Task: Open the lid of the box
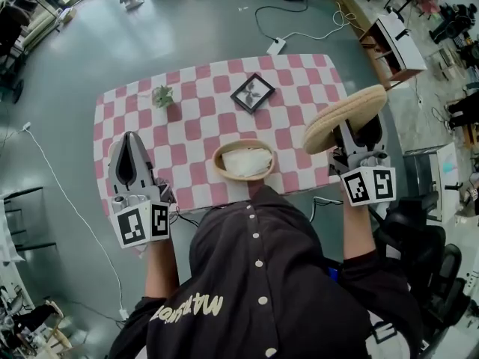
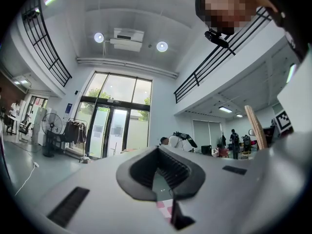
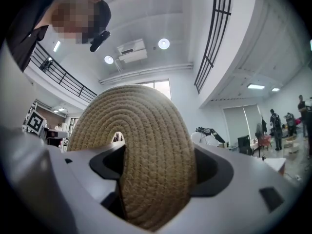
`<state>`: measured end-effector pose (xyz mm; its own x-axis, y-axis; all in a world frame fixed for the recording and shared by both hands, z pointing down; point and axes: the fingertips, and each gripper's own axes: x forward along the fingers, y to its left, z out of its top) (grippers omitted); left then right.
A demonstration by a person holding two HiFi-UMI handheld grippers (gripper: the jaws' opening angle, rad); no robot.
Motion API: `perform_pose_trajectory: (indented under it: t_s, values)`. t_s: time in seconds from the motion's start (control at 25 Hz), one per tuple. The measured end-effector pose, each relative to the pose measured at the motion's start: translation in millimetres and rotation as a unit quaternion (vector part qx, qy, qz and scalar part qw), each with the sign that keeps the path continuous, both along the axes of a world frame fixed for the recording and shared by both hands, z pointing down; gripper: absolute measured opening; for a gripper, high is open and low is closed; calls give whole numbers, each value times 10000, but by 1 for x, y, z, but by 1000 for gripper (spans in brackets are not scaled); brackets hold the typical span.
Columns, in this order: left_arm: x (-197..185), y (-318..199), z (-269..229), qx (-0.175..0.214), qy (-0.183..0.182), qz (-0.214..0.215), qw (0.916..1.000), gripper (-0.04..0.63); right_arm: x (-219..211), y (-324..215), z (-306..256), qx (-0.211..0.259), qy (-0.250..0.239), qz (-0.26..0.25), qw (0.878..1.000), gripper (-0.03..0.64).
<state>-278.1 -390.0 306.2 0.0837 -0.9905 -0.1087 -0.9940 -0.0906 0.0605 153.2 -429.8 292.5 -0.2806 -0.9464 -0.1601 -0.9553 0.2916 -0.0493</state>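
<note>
An oval woven box (image 1: 243, 161) stands uncovered near the front edge of the pink-checked table (image 1: 299, 77), with white cloth showing inside it. Its round woven lid (image 1: 344, 118) is up in the air to the right of the box, tilted, and my right gripper (image 1: 352, 132) is shut on its rim. In the right gripper view the lid (image 3: 146, 150) fills the space between the jaws of the right gripper (image 3: 156, 172). My left gripper (image 1: 129, 139) hovers over the table's left side, jaws together and empty; the same shows in the left gripper view (image 2: 163, 172).
A small potted plant (image 1: 162, 96) and a black picture frame (image 1: 252, 92) sit at the back of the table. A cable and power strip (image 1: 275, 47) lie on the floor beyond. A dark chair (image 1: 419, 230) stands at the right.
</note>
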Motion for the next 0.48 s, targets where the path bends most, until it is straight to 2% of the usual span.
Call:
perform_pose_trajectory:
  t_s: [0.12, 0.48]
  values:
    - [-5, 0, 1, -24, -25, -28, 10000, 11, 5, 2, -4, 109, 163, 99, 9998, 388]
    - [-23, 2, 0, -58, -30, -229, 9997, 11, 22, 1, -7, 222, 162, 293, 9992, 388]
